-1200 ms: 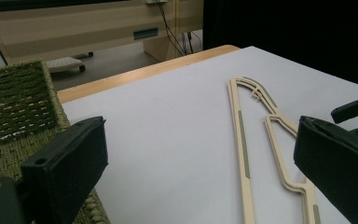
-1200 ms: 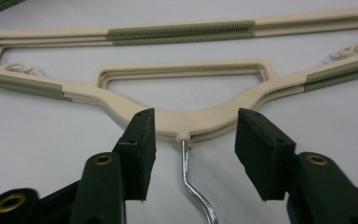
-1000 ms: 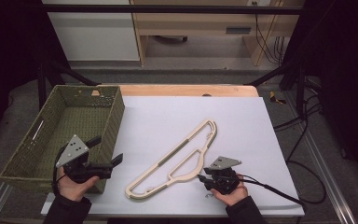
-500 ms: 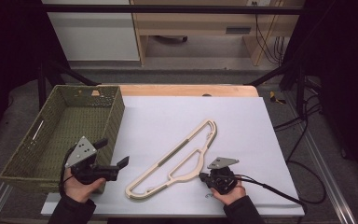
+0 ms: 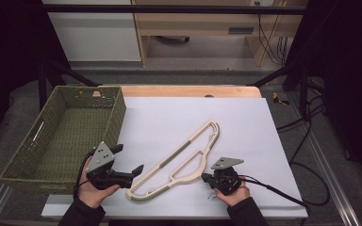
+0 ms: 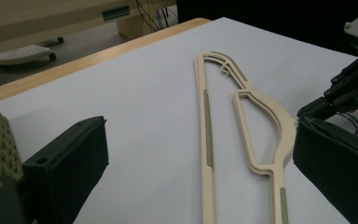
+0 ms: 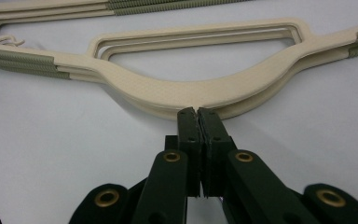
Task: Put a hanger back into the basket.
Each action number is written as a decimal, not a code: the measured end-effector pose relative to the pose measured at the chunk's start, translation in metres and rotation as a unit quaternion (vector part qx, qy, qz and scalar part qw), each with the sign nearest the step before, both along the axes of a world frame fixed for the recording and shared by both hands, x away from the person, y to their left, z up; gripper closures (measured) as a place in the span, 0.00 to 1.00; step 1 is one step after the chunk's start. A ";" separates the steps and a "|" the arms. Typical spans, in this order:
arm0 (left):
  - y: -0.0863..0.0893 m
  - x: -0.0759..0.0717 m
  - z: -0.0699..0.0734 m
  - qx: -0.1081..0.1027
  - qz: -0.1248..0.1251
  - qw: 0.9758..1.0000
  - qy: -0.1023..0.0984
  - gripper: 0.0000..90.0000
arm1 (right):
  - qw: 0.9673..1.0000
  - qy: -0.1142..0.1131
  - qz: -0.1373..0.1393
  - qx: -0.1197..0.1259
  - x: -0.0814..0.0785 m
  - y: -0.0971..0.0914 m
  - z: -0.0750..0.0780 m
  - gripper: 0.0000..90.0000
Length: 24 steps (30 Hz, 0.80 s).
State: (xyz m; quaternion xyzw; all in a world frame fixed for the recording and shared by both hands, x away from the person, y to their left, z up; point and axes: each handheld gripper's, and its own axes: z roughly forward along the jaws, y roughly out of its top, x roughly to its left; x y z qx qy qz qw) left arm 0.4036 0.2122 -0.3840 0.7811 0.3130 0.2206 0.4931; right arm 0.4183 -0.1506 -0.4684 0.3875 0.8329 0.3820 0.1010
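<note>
A stack of cream plastic hangers (image 5: 181, 160) with grey-green ribbed grips lay flat and diagonal on the white table sheet (image 5: 245, 127). My right gripper (image 5: 206, 178) had its jaws pressed together at the curved outer edge of the stack, where the hook appeared caught between them; the hook itself was hidden. My left gripper (image 5: 134, 171), jaws wide apart, pointed at the stack's near end. A green woven basket (image 5: 115, 113) stood just beside my left hand.
</note>
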 end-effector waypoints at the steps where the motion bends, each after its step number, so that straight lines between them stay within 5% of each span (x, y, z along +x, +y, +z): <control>1: -0.002 0.000 -0.001 0.003 -0.002 1.000 0.002 0.04 | 1.000 0.000 0.000 0.000 0.000 0.000 0.000 0.99; 13: -0.014 0.000 -0.008 0.009 -0.015 1.000 0.013 0.05 | 1.000 0.001 0.003 0.003 0.000 -0.002 0.003 0.99; 21: -0.053 0.002 -0.017 0.047 -0.051 0.997 0.038 0.08 | 1.000 0.001 0.006 0.003 0.004 -0.006 0.012 0.99; 24: -0.080 0.004 -0.025 0.082 -0.075 0.993 0.051 0.10 | 1.000 -0.002 0.015 -0.006 0.004 -0.006 0.015 0.99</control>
